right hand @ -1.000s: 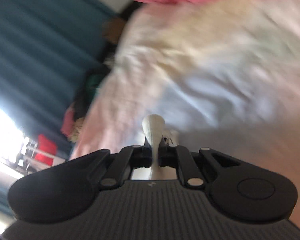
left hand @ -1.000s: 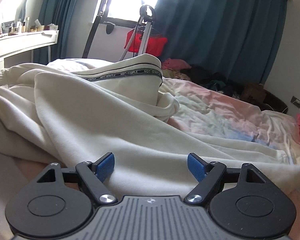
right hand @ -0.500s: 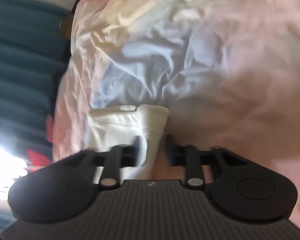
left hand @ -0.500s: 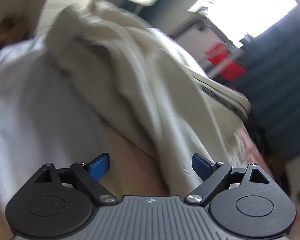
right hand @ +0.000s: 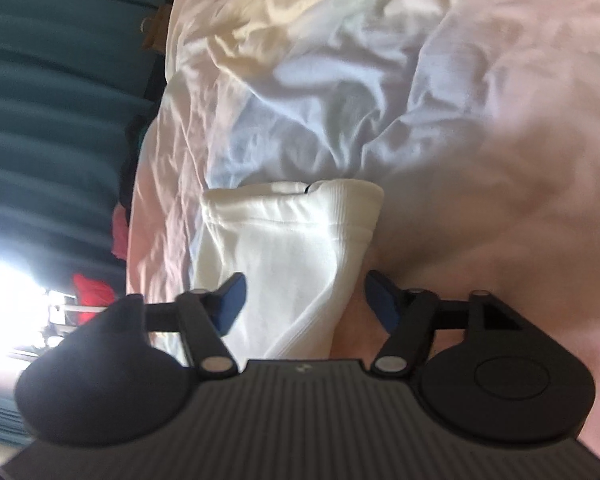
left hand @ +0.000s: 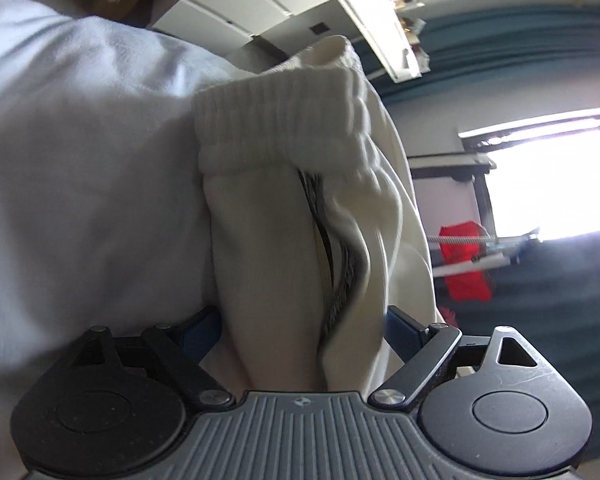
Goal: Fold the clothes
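Note:
A cream sweat garment with ribbed cuffs lies on the bed. In the left wrist view its ribbed cuff point(left hand: 276, 120) and a grey striped band point(left hand: 340, 272) show, and the cloth runs between the blue pads of my left gripper point(left hand: 304, 332), whose jaws stand wide apart around it. In the right wrist view another ribbed cuff point(right hand: 300, 232) lies on the pale bedsheet point(right hand: 440, 80). My right gripper point(right hand: 304, 300) is open, its jaws either side of the cloth without pinching it.
Both views are rolled sideways. Teal curtains point(right hand: 52, 100) and a bright window point(left hand: 548, 184) lie beyond the bed. A red bag point(left hand: 466, 264) hangs on a rack. White drawers and a shelf point(left hand: 280, 8) stand at the top of the left view.
My right gripper has opened and let go of the cuff it was pinching. My left gripper has rolled sideways and moved in so the cuffed cloth sits between its open jaws.

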`<state>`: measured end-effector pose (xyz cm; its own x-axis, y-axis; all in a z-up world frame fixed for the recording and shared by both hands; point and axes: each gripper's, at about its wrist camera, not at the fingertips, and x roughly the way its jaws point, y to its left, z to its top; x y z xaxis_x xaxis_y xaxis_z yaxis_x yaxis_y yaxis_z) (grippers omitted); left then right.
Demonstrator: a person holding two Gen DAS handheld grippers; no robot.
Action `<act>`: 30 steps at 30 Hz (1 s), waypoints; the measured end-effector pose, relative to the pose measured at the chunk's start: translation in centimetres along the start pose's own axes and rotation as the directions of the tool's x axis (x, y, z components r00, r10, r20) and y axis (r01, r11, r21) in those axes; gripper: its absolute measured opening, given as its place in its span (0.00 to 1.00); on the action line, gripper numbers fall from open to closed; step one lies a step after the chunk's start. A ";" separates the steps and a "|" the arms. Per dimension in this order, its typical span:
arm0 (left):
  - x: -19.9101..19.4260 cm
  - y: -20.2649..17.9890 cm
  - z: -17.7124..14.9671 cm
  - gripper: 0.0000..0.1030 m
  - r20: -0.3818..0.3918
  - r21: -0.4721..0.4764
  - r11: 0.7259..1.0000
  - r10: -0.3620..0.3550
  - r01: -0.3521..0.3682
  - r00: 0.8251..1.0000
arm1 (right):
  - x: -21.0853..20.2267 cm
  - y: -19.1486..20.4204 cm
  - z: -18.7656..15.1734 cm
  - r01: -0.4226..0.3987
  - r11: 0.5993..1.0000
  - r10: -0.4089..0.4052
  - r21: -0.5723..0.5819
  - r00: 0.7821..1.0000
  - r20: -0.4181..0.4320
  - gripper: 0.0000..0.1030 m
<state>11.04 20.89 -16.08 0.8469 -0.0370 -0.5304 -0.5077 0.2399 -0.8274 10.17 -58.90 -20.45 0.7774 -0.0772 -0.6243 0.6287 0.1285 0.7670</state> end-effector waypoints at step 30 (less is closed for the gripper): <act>-15.9 3.5 9.3 0.46 -0.087 0.471 0.864 0.245 -0.177 0.966 | -6.5 -2.9 1.9 0.201 0.979 -0.202 0.023 0.970 0.139 0.11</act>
<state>-2.71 31.35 -8.79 0.6797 -0.0609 -0.7310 -0.5146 0.6705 -0.5344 3.32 -60.66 -18.31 0.6297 -0.2378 -0.7396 0.7722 0.0872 0.6294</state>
